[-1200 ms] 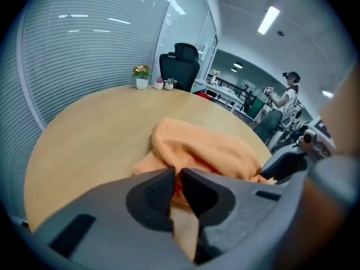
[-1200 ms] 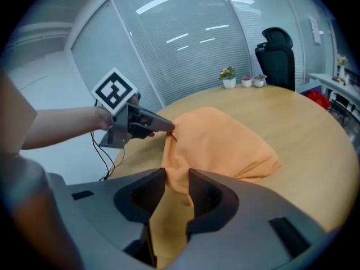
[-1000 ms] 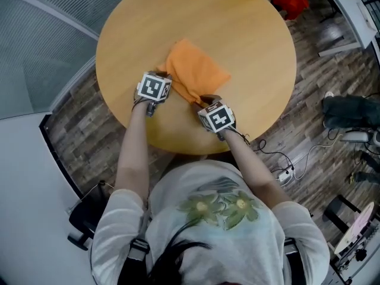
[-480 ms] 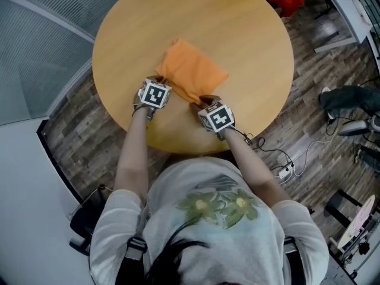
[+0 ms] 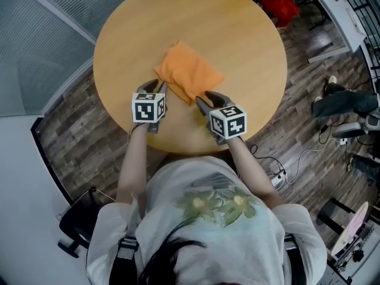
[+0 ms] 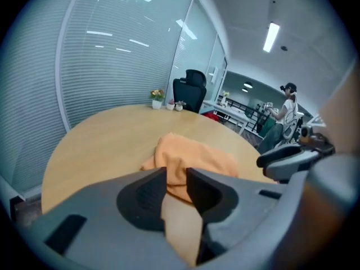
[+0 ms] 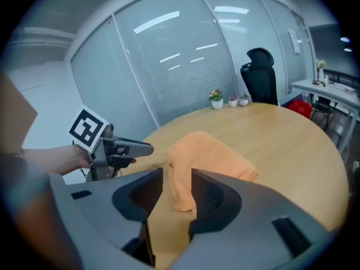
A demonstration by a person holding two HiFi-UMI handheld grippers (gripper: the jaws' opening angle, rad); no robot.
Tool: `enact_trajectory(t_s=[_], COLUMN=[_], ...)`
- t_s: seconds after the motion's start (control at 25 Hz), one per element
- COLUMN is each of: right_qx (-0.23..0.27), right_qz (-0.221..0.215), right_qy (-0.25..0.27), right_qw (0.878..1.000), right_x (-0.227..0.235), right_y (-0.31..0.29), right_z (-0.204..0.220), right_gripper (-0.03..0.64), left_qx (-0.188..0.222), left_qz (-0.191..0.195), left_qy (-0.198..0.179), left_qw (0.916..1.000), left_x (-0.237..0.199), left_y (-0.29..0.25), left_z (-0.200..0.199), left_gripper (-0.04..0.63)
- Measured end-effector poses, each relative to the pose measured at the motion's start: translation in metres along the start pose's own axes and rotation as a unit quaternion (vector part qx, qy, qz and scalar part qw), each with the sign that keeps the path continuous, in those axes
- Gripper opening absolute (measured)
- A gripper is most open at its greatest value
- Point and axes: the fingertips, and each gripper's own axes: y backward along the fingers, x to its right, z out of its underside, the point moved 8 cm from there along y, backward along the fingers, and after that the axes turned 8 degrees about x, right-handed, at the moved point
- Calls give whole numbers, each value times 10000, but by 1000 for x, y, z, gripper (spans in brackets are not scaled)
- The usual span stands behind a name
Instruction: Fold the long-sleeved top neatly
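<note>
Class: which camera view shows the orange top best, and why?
The head view: looking down, it shows the whole folded outline of the orange top on the table. The left gripper view and the right gripper view each see it low and foreshortened, its near edge covered.

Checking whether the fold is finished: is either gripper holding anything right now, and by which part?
Nothing is held. The left gripper and right gripper have jaws opening with nothing between them; the orange top lies on the table.
</note>
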Motion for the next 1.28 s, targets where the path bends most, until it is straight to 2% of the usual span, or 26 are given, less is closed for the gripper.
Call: enact_trajectory(t_s=[0.12, 0.24, 0.36, 0.48, 0.56, 0.72, 0.92, 1.28], right_qx=[460, 795, 1111, 1276, 1245, 1253, 1408, 1414], right_qz=[92, 137, 192, 258, 226, 207, 220, 152], right_qy=[47, 204, 313, 372, 400, 637, 834, 1017], right_qw=[9989, 9965, 9931, 9908, 9911, 9899, 9863, 9846], right_x=[-5, -13, -19, -25, -31, -40, -49, -55], right_y=[17, 31, 46, 60, 65, 71, 84, 93], right_z=[-15, -28, -38, -44, -47, -50, -55, -58], right_gripper=[167, 161, 117, 41, 29, 18, 18, 17], left_qx=[443, 894, 1235, 1495, 1549, 1463, 1580, 1547], left_qz=[-37, 120, 258, 236, 297, 622, 719, 493], left_qy=[-24, -25, -169, -442, -515, -343, -340, -388], left_qw=[9990, 9959, 9919, 9875, 9861, 9867, 9842, 9860], left_x=[28, 52, 74, 93, 103, 121, 139, 144], left_y=[23, 44, 64, 79, 86, 94, 103, 108], left_z=[-12, -26, -37, -43, -45, -47, -49, -50], left_gripper=[92, 91, 76, 29, 5, 5, 5, 3])
